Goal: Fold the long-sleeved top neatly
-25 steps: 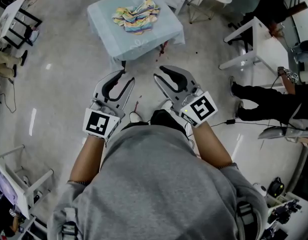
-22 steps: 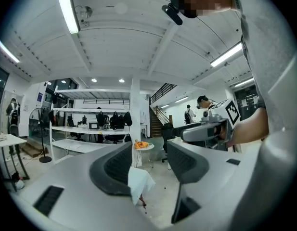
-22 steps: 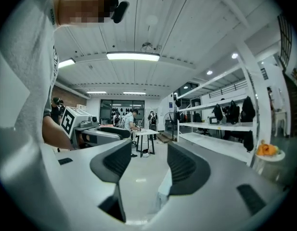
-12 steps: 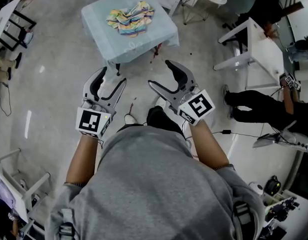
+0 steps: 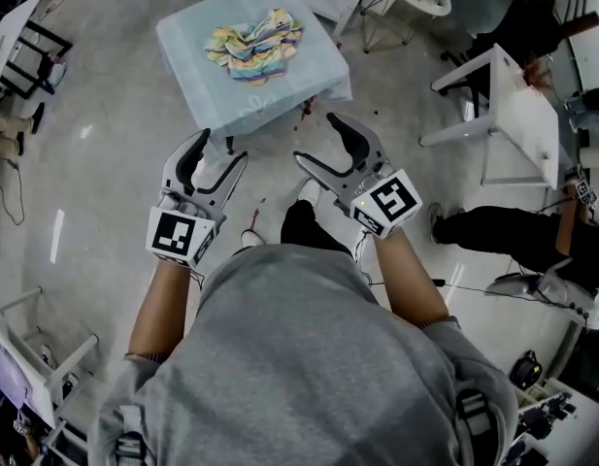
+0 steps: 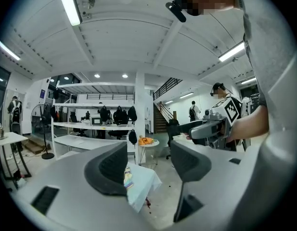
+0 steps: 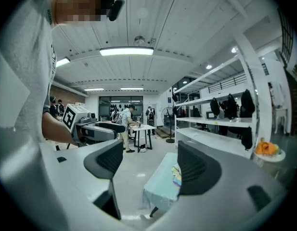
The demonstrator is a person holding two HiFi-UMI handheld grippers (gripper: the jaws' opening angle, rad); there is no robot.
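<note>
The top (image 5: 255, 42) lies crumpled on the table (image 5: 280, 100), ahead of me. My left gripper (image 5: 219, 155) and right gripper (image 5: 318, 142) have just opened wide, empty.

Left forearm (image 5: 163, 304) and right forearm (image 5: 408, 280) reach forward side by side. The 2 grippers, left gripper (image 5: 219, 151) and right gripper (image 5: 316, 139), point roughly level, jaws just opened wide, nothing between them.

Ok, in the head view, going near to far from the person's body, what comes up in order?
Grey sweatshirt → left gripper and right gripper side by side, jaws open → blue-covered table → crumpled striped top.
</note>
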